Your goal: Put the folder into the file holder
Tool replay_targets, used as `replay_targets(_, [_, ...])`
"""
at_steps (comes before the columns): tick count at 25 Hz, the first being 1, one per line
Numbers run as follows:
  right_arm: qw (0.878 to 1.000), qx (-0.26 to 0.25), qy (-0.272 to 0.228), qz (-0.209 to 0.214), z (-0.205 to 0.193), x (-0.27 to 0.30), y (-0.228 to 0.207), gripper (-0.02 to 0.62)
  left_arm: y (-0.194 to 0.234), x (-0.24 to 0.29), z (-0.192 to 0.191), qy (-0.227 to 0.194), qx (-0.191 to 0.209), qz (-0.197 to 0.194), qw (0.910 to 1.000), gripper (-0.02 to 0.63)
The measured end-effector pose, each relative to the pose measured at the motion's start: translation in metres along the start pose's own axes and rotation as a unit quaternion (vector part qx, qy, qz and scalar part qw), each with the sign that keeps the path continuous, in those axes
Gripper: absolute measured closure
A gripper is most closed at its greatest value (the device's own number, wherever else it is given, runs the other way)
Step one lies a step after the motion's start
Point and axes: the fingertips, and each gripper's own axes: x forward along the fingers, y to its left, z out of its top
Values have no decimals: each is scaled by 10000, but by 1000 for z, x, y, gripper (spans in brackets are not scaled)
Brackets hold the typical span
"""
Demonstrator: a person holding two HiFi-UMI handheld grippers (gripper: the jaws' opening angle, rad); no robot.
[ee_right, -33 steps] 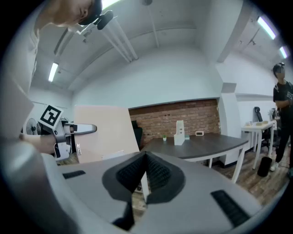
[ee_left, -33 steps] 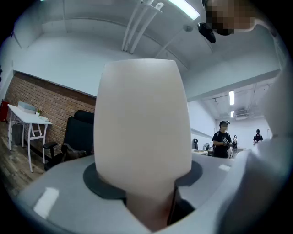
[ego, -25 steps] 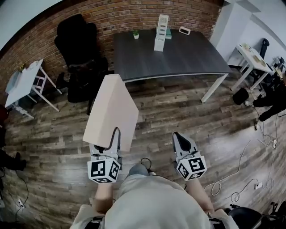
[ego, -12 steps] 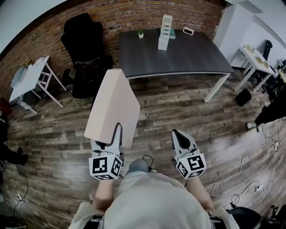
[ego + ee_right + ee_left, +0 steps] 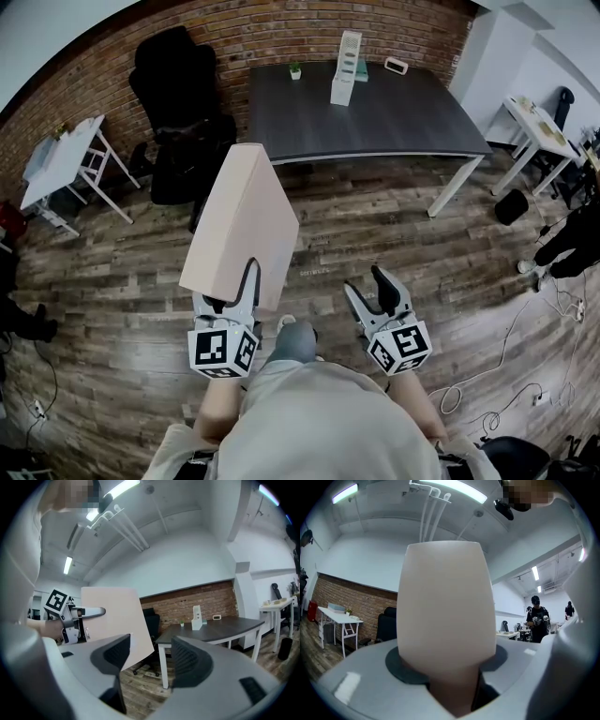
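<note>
A wide beige folder stands upright over the wooden floor, and my left gripper is shut on its lower edge. In the left gripper view the folder fills the middle between the jaws. My right gripper hovers beside it on the right; its jaws are opening and nothing is between them. The white file holder stands upright at the back of the dark table, far ahead. The right gripper view shows the folder, the left gripper and the file holder.
A black office chair stands left of the table, next to a small white table. A small plant sits near the file holder. A white desk, floor cables and a person are at right.
The right gripper's jaws have gone from shut to spread apart. The left gripper still holds the folder, with little other movement.
</note>
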Motion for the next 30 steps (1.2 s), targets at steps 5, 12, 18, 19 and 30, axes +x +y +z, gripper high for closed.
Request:
replay_targets(5, [10000, 71, -22, -1, 1, 9, -17, 264, -3, 22, -2, -5, -5, -12, 10000, 334])
replay_targets(12, [9997, 149, 69, -181, -8, 41, -54, 219, 0, 78, -10, 26, -45, -142, 9999, 334])
replay_targets(18, [9992, 156, 110, -345, -5, 90, -98, 202, 12, 148, -16, 25, -116, -235, 9997, 334])
replay_targets(19, [9991, 162, 107, -376, -2, 101, -105, 201, 15, 162, -15, 31, -129, -254, 9996, 334])
replay_targets(30, [9979, 131, 55, -630, 37, 221, -174, 198, 53, 316, 11, -30, -121, -606, 9981, 334])
